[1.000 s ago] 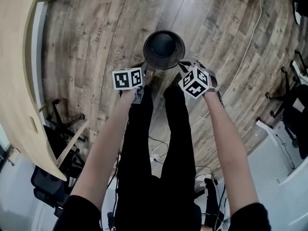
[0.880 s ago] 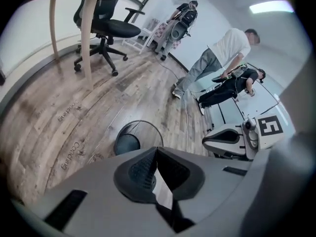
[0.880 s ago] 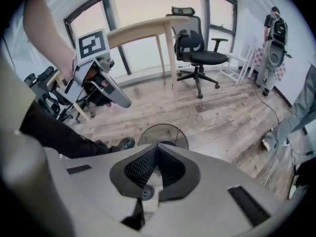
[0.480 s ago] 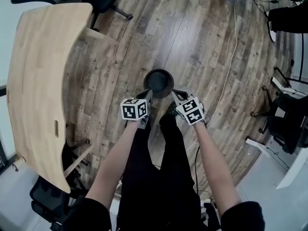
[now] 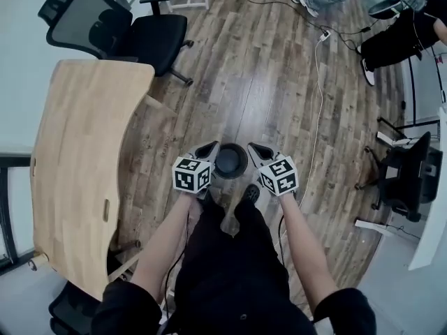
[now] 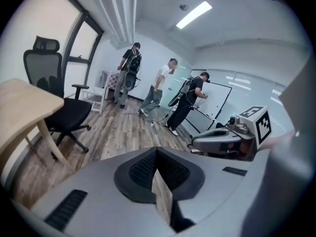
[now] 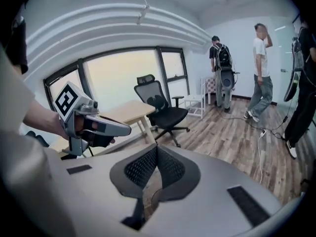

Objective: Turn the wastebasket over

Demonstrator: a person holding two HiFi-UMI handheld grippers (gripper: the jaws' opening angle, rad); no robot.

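The black round wastebasket (image 5: 230,161) stands on the wooden floor, seen from straight above, just in front of the person's shoes. My left gripper (image 5: 208,147) hangs high above its left side and my right gripper (image 5: 257,149) above its right side; neither touches it. Both are shut with nothing between the pads. In the left gripper view the closed left gripper (image 6: 157,149) points out over the room, with the right gripper (image 6: 222,139) beside it. The right gripper (image 7: 157,147) view shows the same closed tips and the left gripper (image 7: 94,125) at the left.
A light wooden table (image 5: 77,159) fills the left, with a black office chair (image 5: 119,30) behind it. A white cable (image 5: 314,103) runs across the floor. More chairs (image 5: 398,173) stand at the right. Several people (image 6: 158,90) stand at the far end.
Both grippers have risen from beside the wastebasket's rim to well above it. The head view has lifted too, so the basket looks smaller. The basket stays on the floor.
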